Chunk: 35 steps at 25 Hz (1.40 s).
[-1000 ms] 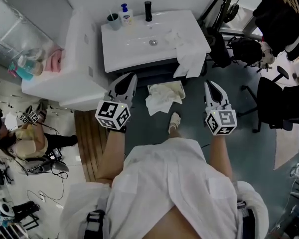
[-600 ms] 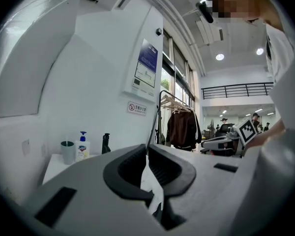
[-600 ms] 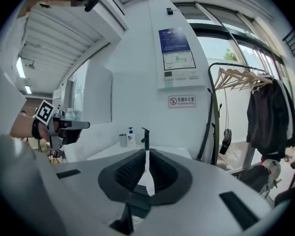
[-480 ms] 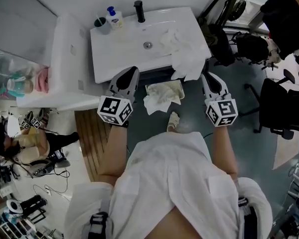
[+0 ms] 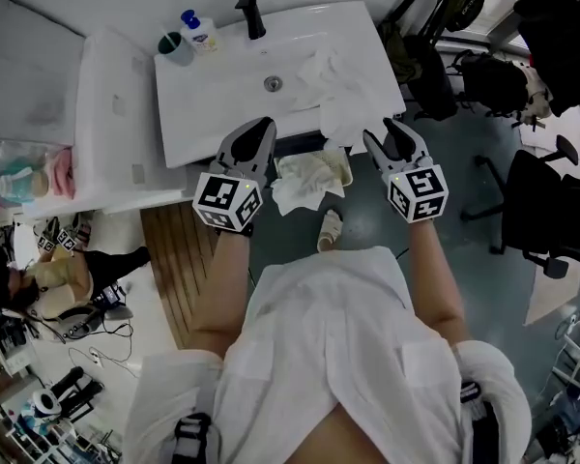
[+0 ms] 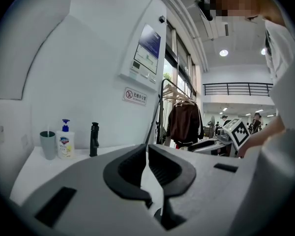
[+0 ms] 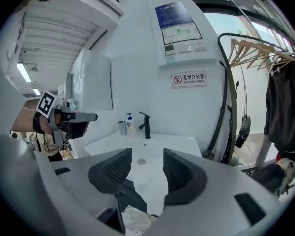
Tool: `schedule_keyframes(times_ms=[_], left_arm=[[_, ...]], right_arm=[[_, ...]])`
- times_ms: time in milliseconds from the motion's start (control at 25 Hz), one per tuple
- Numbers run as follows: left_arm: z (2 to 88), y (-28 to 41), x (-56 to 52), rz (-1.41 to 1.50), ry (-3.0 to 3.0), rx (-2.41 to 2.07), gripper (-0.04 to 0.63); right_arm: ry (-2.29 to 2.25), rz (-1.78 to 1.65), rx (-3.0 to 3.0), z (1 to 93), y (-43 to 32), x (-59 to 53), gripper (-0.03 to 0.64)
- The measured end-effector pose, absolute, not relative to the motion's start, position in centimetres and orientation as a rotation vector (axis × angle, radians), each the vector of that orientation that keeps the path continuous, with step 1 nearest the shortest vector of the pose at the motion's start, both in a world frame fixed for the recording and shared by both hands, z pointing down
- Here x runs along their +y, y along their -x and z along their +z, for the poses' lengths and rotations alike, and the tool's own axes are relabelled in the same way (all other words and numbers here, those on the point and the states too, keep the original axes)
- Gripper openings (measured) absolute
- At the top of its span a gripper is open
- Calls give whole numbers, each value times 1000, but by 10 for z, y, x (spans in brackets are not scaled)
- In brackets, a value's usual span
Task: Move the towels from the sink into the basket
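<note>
- Low in the middle: left gripper [image 6: 147, 148], jaw tips together, nothing between.
- Beyond it: white sink counter [image 6: 32, 173].
- Along the counter's back edge, toward the left corner: teal cup [image 6: 47, 144], pump soap bottle [image 6: 65, 141] just beside, black faucet [image 6: 94, 139] near on the right.
- On the wall above: printed panel [image 6: 146, 53], no-smoking sign [image 6: 135, 96].
- Past the counter's right end: dark jacket [image 6: 184, 122] on a rack.

Bright, even indoor light, perhaps from ceiling lamps [image 6: 224, 52]; both gripper views bulge fisheye-round with dark corners.

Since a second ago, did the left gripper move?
Yes. The left gripper moved forward, toward the sink; its tips now overlap the front rim instead of stopping short.
</note>
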<state>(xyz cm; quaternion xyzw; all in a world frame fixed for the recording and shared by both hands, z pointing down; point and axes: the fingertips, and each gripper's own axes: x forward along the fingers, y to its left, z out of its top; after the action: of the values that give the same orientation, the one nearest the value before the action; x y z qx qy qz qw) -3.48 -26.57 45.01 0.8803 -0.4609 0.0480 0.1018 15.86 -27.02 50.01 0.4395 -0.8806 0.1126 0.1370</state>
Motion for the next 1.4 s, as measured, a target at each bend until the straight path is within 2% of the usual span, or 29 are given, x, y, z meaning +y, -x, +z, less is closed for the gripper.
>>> schedule_keyframes(times_ms=[280, 680, 1400], left_arm=[[476, 2, -289, 201, -2598, -1307, 23], [509, -25, -318, 260, -2579, -1255, 23], [540, -31, -345, 294, -2506, -1270, 23]], right_arm=[[-1150, 419, -2493, 550, -159, -300, 286], [-1059, 522, -2368, 614, -157, -339, 349], [-959, 559, -2167, 683, -149, -366, 364]])
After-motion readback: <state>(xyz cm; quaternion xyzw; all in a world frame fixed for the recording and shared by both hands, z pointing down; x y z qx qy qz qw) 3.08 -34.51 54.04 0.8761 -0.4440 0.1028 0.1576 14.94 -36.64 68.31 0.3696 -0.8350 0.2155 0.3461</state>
